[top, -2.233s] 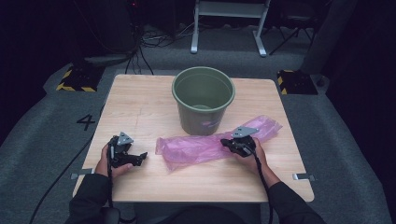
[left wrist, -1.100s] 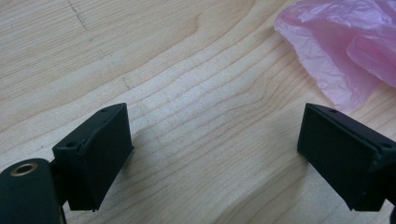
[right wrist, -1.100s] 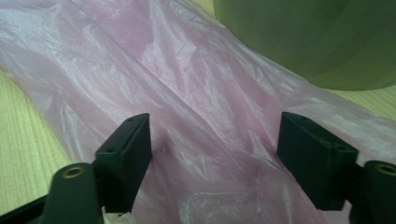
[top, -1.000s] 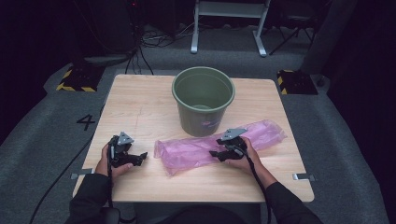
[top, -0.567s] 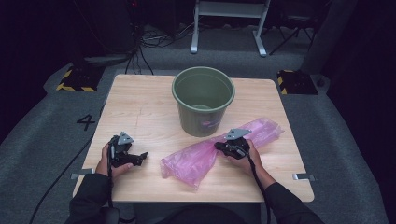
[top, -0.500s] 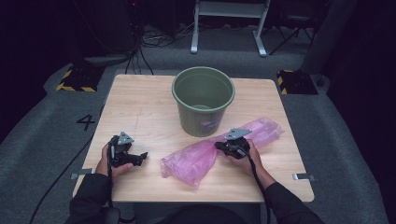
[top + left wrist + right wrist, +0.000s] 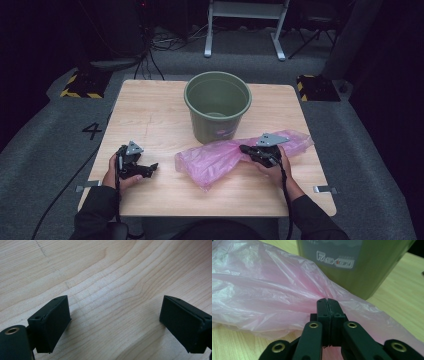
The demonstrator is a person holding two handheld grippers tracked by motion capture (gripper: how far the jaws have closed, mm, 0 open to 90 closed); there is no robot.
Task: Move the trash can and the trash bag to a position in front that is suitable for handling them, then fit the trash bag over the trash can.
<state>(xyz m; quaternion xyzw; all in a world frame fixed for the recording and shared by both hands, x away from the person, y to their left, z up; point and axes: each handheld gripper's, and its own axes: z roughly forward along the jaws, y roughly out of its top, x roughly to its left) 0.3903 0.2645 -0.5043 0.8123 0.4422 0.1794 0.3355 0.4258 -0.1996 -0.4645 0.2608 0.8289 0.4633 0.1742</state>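
A crumpled pink plastic bag [image 7: 212, 161] lies across the wooden table [image 7: 150, 110] in front of a green bucket [image 7: 217, 105]. My right gripper [image 7: 243, 149] is shut on the bag's middle and gathers the film into a pinch. In the right gripper view the jaws [image 7: 328, 301] meet on the pink bag [image 7: 262, 290], with the bucket's labelled wall [image 7: 374, 270] just behind. My left gripper [image 7: 152, 167] rests at the table's front left, well apart from the bag. Its jaws [image 7: 113, 315] stand wide open over bare wood.
The bucket stands upright at the table's middle back, and I cannot see anything inside it. Bare wood [image 7: 145, 115] stretches left of the bucket. A metal stand [image 7: 245, 30] and cables lie on the floor beyond the far edge.
My right gripper has closed on the bag and lifted slightly. The bag has bunched at the pinch and its left end has swung toward the front edge. The left gripper stayed put.
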